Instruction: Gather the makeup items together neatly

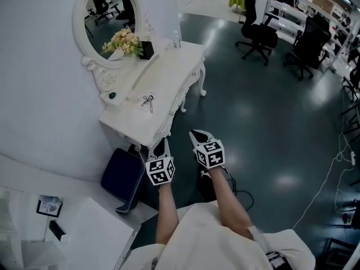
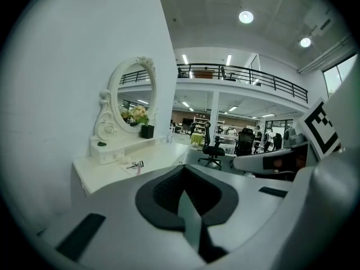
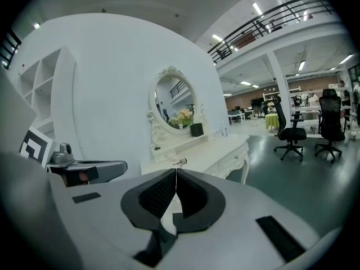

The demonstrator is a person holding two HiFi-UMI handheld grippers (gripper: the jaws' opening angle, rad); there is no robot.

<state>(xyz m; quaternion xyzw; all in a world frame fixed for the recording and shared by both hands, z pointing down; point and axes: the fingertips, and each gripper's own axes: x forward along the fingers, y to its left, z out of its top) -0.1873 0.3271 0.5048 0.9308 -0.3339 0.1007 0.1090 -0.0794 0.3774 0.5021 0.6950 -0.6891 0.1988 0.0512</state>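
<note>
Dressing table (image 1: 171, 75) stands ahead of both grippers, well apart from them, with an oval mirror (image 1: 109, 13) and flowers (image 1: 126, 40) at its far end. Eyelash curler (image 1: 147, 100) lies on the tabletop beyond the left gripper (image 1: 160, 146). Navy stool (image 1: 122, 176) sits just left of it, at the table's near end. Right gripper (image 1: 198, 135) is alongside. Both have their jaws pressed together and empty. Forearms (image 1: 164, 212) reach forward side by side, tilted slightly down.

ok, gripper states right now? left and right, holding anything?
Left gripper: closed, nothing between its jaws.
Right gripper: closed, nothing between its jaws.
</note>
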